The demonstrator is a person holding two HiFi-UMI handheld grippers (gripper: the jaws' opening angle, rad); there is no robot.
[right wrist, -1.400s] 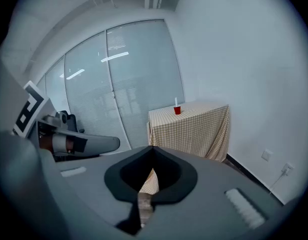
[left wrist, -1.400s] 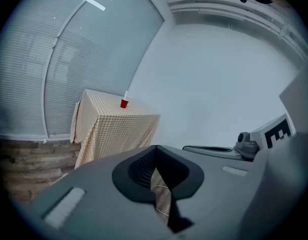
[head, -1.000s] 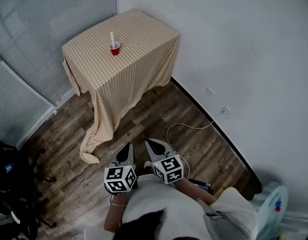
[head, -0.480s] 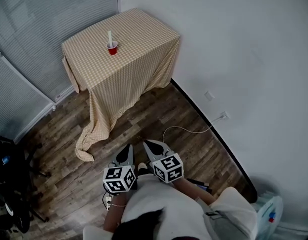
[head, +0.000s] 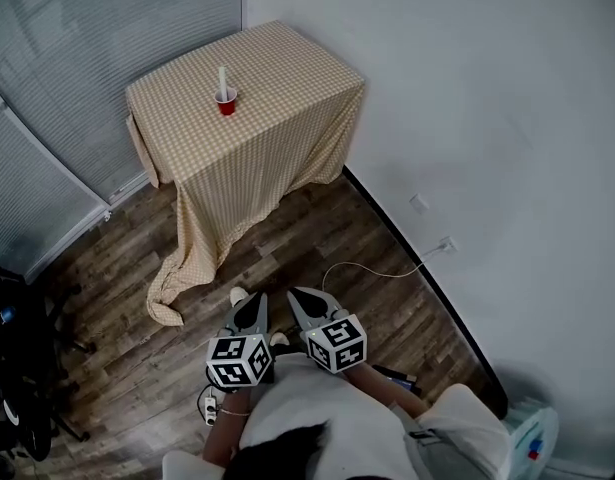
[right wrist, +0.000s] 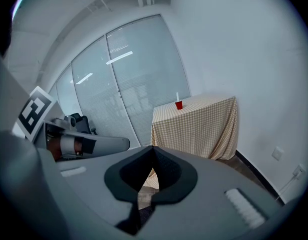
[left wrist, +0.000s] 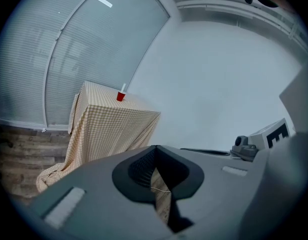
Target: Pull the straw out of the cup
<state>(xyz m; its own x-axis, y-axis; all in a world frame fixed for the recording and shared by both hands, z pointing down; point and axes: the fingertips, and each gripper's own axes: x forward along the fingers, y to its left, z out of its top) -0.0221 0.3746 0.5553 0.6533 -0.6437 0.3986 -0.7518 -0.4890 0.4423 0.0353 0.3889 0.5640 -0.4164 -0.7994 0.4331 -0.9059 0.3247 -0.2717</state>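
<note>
Over wood floor [head: 117,298], left gripper [head: 255,299] and right gripper [head: 297,296] (empty) sit closed.

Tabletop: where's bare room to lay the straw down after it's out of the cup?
The tablecloth is bare everywhere except the red cup with its straw. Widest patch: between cup and wall-side edge. Narrower strip toward the blinds. Nowhere crowded.

Low in the frame's centre, the left gripper [head: 251,310] and right gripper [head: 305,303] point forward side by side, jaws together and empty; forearms seemingly tucked close.

Three distant views toward one table [head: 287,73]
</note>
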